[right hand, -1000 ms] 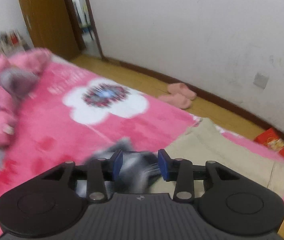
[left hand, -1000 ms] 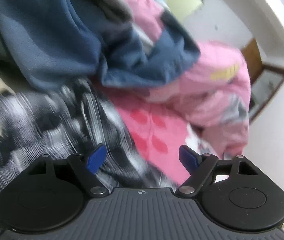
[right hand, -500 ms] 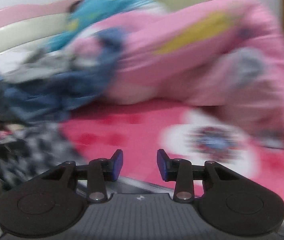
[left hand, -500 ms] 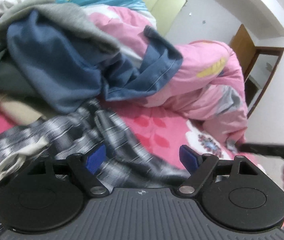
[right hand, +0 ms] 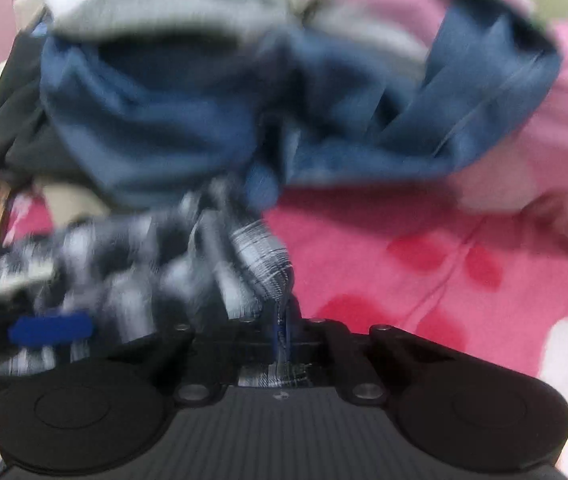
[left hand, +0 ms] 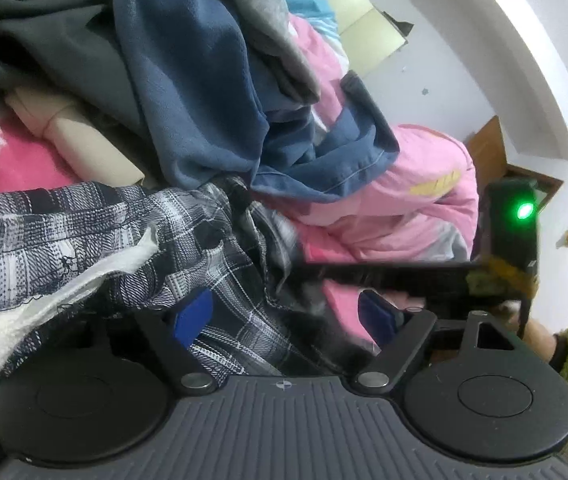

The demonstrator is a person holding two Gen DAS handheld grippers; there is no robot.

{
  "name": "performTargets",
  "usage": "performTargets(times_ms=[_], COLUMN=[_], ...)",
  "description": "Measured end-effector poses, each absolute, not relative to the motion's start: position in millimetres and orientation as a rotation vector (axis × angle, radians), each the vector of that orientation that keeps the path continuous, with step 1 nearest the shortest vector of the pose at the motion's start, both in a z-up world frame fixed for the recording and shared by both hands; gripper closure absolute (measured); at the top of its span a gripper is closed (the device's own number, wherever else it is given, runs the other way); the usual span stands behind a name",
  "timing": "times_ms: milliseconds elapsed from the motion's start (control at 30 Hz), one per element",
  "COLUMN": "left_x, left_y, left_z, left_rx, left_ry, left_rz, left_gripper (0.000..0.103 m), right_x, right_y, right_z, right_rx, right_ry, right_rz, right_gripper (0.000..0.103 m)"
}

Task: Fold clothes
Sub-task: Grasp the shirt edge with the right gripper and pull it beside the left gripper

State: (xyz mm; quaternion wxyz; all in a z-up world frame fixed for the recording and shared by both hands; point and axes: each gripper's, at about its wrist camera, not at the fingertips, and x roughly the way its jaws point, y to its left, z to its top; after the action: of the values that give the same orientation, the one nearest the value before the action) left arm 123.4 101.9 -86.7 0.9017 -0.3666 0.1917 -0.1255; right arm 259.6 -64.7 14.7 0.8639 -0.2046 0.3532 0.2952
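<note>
Now the right claw [right hand: 284, 330] pinches the plaid garment's [right hand: 252, 256] edge.

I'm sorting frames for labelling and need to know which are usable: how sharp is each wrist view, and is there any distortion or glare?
Left wrist view: mostly sharp, the plaid garment weave readable, slight smear near the right tongs; fisheye bends the wall edge; a green indicator light blooms. Right wrist view: heavy motion blur over the clothes pile; only the cloth pinched in the right tongs stays legible.
</note>
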Motion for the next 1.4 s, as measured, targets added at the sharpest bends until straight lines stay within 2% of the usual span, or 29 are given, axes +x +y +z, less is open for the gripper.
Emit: performTargets(times_ms=[200, 400, 467, 500, 533, 567, 767, 967, 1067, 1100, 1167, 1200, 1267, 1400], left_x=[123, 125, 126, 126, 126, 127, 128, 126, 126, 127, 127, 128, 128, 129], left_y=[101, 102, 102, 102, 102, 102, 103, 105, 105, 105, 105, 105, 105, 106], left_z=[-87, -88, -88, -88, -88, -88, -88, -90, -90, -90, -90, -90, -90, -91], left_rx=[-0.757, -0.763, -0.764, -0.765, -0.766, -0.767, -0.776, -0.783, -0.783, -0.783, -0.783, -0.783, -0.784, -0.792], left_ry=[0.391, 0.387, 0.386, 0.386, 0.385, 0.385, 0.382, 0.379, 0.378, 0.378, 0.378, 0.378, 0.377, 0.373], left_rz=[-0.259, -0.26, -0.26, -0.26, -0.26, -0.26, -0.261, -0.259, -0.259, -0.259, -0.259, -0.26, -0.26, -0.264], left_gripper=[0.022, 0.023, 0.023, 0.023, 0.023, 0.023, 0.023, 0.024, 0.024, 0.024, 0.024, 0.024, 0.024, 0.024], right_x=[275, 330, 342, 343, 342, 340, 299, 273, 281, 284, 297, 304, 318, 308], right_y=[-43, -29, -32, -34, -40, -47, -95, -117, -114, -110, -99, -93, -75, -65], right_z=[36, -21, -36, -35, -27, -16, 51, 65, 57, 53, 38, 28, -2, -1], right_rx=[-0.505, -0.508, -0.47, -0.454, -0.425, -0.391, -0.318, -0.292, -0.248, -0.245, -0.262, -0.28, -0.386, -0.48], right_ry=[0.587, 0.667, 0.706, 0.707, 0.698, 0.687, 0.563, 0.47, 0.482, 0.494, 0.564, 0.631, 0.823, 0.768], right_rz=[0.574, 0.502, 0.483, 0.481, 0.482, 0.484, 0.553, 0.508, 0.475, 0.462, 0.444, 0.45, 0.457, 0.462], right_gripper=[0.1, 0.099, 0.097, 0.091, 0.083, 0.082, 0.081, 0.081, 0.074, 0.069, 0.054, 0.042, 0.041, 0.04])
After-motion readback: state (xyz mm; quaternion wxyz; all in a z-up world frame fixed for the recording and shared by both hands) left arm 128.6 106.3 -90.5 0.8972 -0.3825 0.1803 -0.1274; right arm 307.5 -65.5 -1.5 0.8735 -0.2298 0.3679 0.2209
